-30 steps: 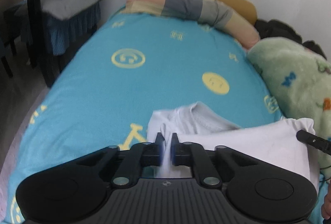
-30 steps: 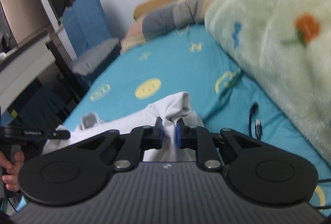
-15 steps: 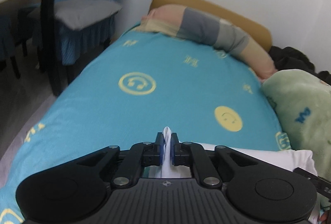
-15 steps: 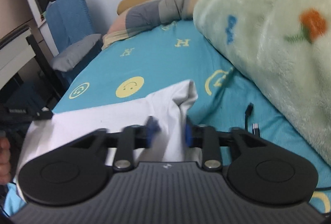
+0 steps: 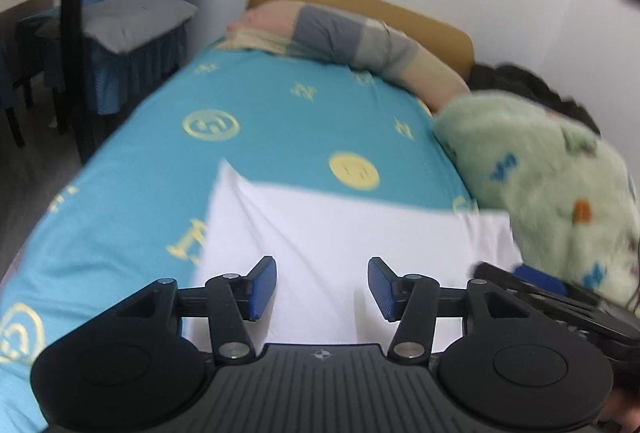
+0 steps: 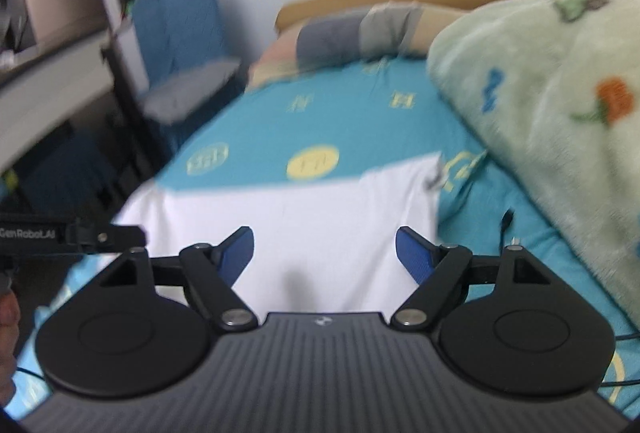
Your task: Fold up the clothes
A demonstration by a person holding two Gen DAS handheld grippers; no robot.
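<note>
1. White cotton garment (image 5: 328,233), flat and roughly rectangular: it is lying spread on the turquoise bedsheet with yellow emblems (image 5: 260,105), at the near end of the bed, its far edge running straight across. No sleeve or collar is showing, so it is presenting as a folded panel.
2. Left gripper (image 5: 322,287): it is hovering over the near part of the garment with its blue pads standing wide apart, gripping nothing.
3. Right gripper (image 6: 325,259): it is likewise gaping wide over the white cloth, holding nothing.
4. Progress, as a judgement: at least one fold is appearing to be laid down and both tools are free of the cloth. Whether a further fold is remaining, the frames are not settling; the panel is still looking broad.
5. Left wrist view only: it is showing the garment's left corner, a dark heap behind the pale green fleece blanket with animal prints (image 5: 540,169), and the right tool's side at the frame edge.
6. Right wrist view only: it is showing the garment's right edge, a thin black cable (image 6: 505,223) lying just beside it, and the shelving at left.
</note>
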